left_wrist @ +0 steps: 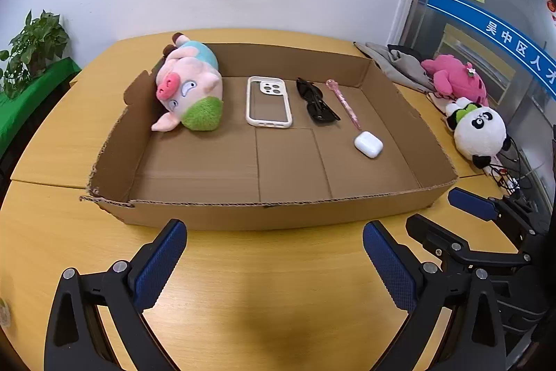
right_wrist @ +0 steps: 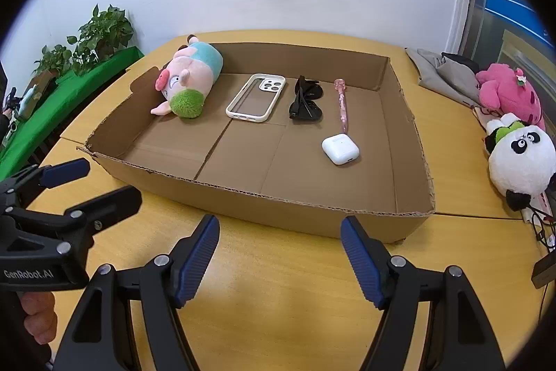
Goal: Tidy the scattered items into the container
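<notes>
A shallow cardboard box [left_wrist: 271, 214] [right_wrist: 312, 218] lies on the yellow table. Inside it, from left to right, lie a pink pig plush [left_wrist: 189, 89] [right_wrist: 189, 82], a white phone case [left_wrist: 268, 101] [right_wrist: 257, 96], black sunglasses [left_wrist: 316, 101] [right_wrist: 305, 103], a pink pen [left_wrist: 344, 103] [right_wrist: 341, 103] and a white earbud case [left_wrist: 368, 144] [right_wrist: 340, 148]. My left gripper [left_wrist: 274, 252] is open and empty, on the near side of the box. My right gripper [right_wrist: 279, 249] is open and empty beside it. Each gripper shows in the other's view: the right gripper [left_wrist: 448, 214] and the left gripper [right_wrist: 100, 183].
A panda plush [left_wrist: 479, 132] [right_wrist: 521, 159], a pink plush [left_wrist: 455, 79] [right_wrist: 510, 93] and grey cloth [left_wrist: 396, 61] [right_wrist: 441, 72] lie on the table right of the box. Cables [left_wrist: 510, 176] lie at the right edge. Potted plants [right_wrist: 100, 37] stand on a green surface at the left.
</notes>
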`<move>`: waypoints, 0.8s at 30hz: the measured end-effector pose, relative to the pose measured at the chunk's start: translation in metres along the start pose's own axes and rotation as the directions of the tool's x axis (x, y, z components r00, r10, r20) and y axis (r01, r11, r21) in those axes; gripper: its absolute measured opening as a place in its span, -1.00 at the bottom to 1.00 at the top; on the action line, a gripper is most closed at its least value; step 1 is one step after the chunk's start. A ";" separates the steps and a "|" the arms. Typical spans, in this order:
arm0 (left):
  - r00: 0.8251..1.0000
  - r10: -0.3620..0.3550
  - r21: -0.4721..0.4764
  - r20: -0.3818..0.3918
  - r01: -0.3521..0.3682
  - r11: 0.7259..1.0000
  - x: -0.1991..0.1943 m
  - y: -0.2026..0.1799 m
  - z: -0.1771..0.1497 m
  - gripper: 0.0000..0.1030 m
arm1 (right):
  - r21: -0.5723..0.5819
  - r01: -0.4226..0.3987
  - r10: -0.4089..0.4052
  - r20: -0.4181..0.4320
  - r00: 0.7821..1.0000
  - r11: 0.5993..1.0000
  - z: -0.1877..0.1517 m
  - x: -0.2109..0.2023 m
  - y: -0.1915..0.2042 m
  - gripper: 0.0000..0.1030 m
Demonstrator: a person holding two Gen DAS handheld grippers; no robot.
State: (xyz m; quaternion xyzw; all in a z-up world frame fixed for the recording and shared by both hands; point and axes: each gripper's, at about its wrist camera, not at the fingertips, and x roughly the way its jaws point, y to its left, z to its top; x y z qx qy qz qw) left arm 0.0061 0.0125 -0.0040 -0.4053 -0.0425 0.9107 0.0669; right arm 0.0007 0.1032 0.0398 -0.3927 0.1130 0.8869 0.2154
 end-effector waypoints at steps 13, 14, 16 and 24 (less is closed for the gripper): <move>1.000 0.007 0.005 -0.014 -0.007 1.000 0.010 0.006 0.006 0.99 | 0.014 0.014 -0.014 -0.013 1.000 1.000 0.002 0.009 -0.004 0.40; 1.000 0.005 0.004 -0.017 -0.005 1.000 0.011 0.006 0.007 0.99 | 0.014 0.017 -0.016 -0.012 1.000 1.000 0.002 0.009 -0.005 0.40; 1.000 -0.010 0.002 -0.024 0.010 1.000 0.013 0.006 0.008 0.99 | 0.015 0.022 -0.021 -0.011 1.000 1.000 0.002 0.010 -0.005 0.40; 0.999 0.037 0.034 -0.007 -0.037 0.999 0.011 -0.001 0.005 0.99 | 0.025 0.023 -0.023 -0.019 1.000 0.999 0.001 0.014 -0.007 0.40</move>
